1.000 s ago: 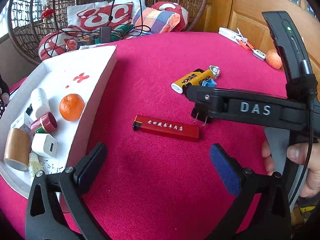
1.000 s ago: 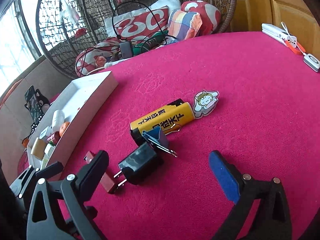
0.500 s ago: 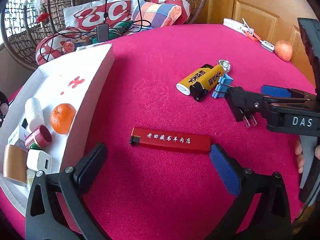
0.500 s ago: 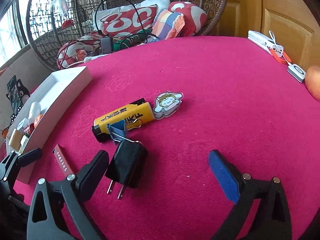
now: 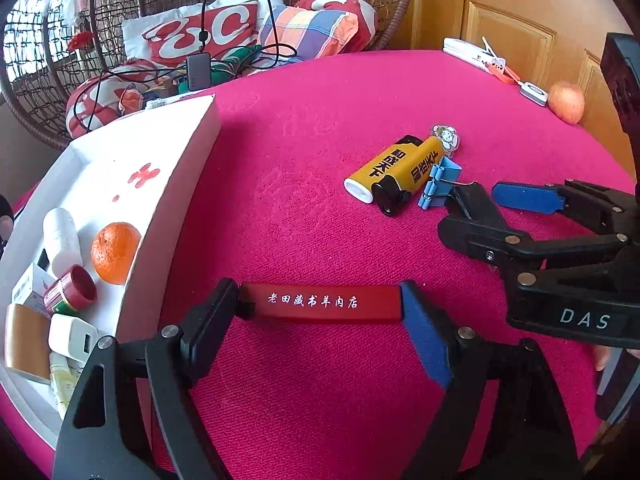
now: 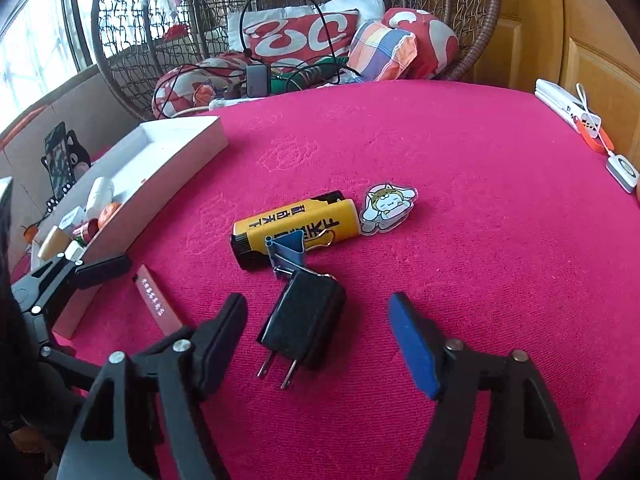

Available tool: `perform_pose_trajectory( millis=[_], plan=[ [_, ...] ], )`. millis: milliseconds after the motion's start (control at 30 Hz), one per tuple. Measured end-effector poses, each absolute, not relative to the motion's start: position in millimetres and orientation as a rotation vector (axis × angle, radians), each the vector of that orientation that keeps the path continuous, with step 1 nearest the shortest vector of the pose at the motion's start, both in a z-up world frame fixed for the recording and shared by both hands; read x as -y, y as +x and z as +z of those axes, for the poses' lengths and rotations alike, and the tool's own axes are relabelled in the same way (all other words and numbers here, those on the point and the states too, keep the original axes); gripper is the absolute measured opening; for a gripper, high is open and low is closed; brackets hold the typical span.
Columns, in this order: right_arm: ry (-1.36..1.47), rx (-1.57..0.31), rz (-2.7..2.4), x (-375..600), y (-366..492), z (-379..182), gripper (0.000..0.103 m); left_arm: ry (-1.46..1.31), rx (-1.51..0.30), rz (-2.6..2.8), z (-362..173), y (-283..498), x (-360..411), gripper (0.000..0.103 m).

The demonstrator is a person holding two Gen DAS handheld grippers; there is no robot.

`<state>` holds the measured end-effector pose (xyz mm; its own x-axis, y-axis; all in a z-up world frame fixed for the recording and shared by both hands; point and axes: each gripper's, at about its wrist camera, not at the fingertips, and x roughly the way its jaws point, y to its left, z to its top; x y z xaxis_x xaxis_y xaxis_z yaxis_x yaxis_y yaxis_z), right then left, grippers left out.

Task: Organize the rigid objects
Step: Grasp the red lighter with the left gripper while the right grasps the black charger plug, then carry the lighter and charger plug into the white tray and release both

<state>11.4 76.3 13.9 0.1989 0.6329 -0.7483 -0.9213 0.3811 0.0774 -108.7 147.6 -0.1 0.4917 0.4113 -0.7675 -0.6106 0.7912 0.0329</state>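
The left claw (image 5: 320, 308) is closing lengthwise on the red lighter (image 5: 320, 303), both pads at its ends, so it can be lifted toward the white box (image 5: 176, 184) alongside. The right claw (image 6: 318, 332) is also closing, straddling the black plug adapter (image 6: 304, 324) without touching it, on the pink surface (image 6: 480, 240).

Pink table (image 6: 460, 152): lighters, charger, clip, box.
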Motion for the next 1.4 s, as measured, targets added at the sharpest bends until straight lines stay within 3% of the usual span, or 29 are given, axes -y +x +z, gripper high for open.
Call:
perform_pose_trajectory(
  millis=[67,133,200,500,700,1400],
  plan=[
    [-0.45,-0.784,1.132,-78,11,14,0.068,-0.27,-0.844,0.621,1,-110,-148,0.082],
    [-0.45,-0.781,1.137,-78,12,14,0.039,-0.29,-0.827,0.614,2,-112,-148,0.082],
    [-0.461,-0.776,1.133,-76,12,15,0.029,-0.301,-0.809,0.613,5,-116,-146,0.082],
    [-0.429,-0.827,1.185,-30,11,19,0.029,-0.317,-0.724,0.577,29,-129,-131,0.082],
    [-0.283,-0.756,1.225,-4,13,53,0.029,-0.302,-0.629,0.584,57,-141,-121,0.082],
    [-0.219,-0.612,1.343,-40,-29,114,0.029,-0.318,-0.476,0.701,93,-197,-138,0.082]
  ],
)
